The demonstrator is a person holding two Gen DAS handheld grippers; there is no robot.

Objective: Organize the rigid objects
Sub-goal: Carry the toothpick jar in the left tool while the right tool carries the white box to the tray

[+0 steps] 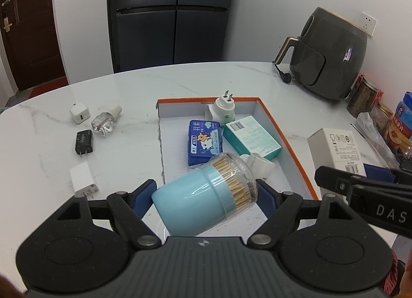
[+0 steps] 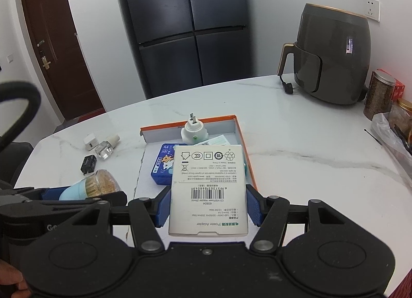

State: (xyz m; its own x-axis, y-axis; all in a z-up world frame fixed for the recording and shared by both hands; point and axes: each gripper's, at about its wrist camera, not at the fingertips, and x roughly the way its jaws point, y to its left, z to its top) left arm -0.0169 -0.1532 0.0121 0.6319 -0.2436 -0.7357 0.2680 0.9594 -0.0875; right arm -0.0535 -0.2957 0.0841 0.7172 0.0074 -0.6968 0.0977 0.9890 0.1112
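Note:
My left gripper (image 1: pixel 204 196) is shut on a light-blue toothpick holder (image 1: pixel 200 195) with a clear lid, held tilted above the near end of the orange-rimmed tray (image 1: pixel 283 128). My right gripper (image 2: pixel 208 206) is shut on a white power adapter box (image 2: pixel 208 190), held above the tray's (image 2: pixel 240 138) right side. In the tray lie a blue box (image 1: pixel 204 141), a teal box (image 1: pixel 251 137) and a white plug-in device (image 1: pixel 224 107). The holder also shows at left in the right wrist view (image 2: pixel 87 186).
On the table left of the tray lie a white cube charger (image 1: pixel 79 114), a clear small bottle (image 1: pixel 104 123), a black plug adapter (image 1: pixel 83 141) and a white charger (image 1: pixel 83 178). A grey air fryer (image 1: pixel 332 53) and jars (image 1: pixel 363 96) stand at the right.

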